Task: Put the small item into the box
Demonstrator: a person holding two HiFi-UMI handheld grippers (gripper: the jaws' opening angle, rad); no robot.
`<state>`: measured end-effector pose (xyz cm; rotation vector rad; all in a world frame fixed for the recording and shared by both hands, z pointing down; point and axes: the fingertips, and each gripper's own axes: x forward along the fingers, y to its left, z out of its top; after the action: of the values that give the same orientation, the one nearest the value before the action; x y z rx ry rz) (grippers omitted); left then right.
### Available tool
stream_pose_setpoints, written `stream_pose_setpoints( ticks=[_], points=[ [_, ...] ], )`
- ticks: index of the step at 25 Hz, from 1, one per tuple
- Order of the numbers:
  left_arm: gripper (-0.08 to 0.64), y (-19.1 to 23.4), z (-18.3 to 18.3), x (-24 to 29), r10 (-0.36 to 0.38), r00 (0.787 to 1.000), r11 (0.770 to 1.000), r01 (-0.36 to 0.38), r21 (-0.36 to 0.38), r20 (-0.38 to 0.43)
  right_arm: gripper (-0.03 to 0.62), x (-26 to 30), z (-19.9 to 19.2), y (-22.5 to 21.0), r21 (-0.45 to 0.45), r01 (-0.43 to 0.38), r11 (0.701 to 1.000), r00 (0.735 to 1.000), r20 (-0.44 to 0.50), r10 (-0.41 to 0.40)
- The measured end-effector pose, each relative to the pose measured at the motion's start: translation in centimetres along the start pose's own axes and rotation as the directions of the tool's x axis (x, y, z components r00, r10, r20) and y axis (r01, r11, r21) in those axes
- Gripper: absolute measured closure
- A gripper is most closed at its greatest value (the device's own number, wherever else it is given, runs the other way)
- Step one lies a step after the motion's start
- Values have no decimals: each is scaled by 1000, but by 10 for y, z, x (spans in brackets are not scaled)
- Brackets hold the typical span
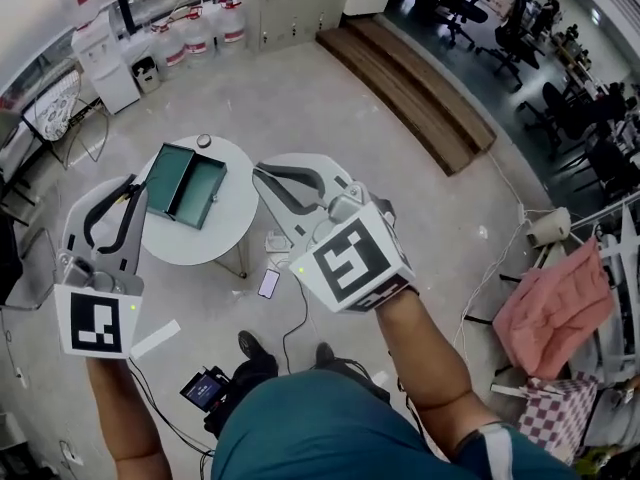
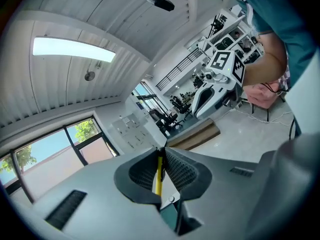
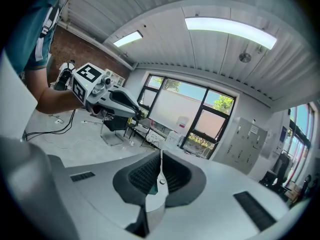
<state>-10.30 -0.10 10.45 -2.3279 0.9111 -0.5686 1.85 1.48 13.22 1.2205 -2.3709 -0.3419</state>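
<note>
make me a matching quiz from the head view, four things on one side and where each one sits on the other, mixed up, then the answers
Things:
1. green box
2. small round item
3. phone
4. pink cloth

Places:
a. on the floor, near the foot of the table
b. lying open on the round table
c. draped over something at the far right of the view
d. at the table's far edge, just beyond the box

Pairs: 1-b, 2-d, 3-a, 4-c
</note>
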Motion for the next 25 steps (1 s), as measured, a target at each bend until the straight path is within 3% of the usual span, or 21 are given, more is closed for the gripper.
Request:
stream_pose_setpoints(
  ticks=[18, 25],
  points=[
    [502, 71, -60, 21, -93, 989, 996, 94, -8, 113, 552, 77, 34, -3, -4, 120, 993, 989, -87, -120],
    [502, 91, -79, 28, -64, 992, 998, 66, -13, 106, 552, 108, 40, -10, -28, 83, 996, 993, -84, -85]
  ],
)
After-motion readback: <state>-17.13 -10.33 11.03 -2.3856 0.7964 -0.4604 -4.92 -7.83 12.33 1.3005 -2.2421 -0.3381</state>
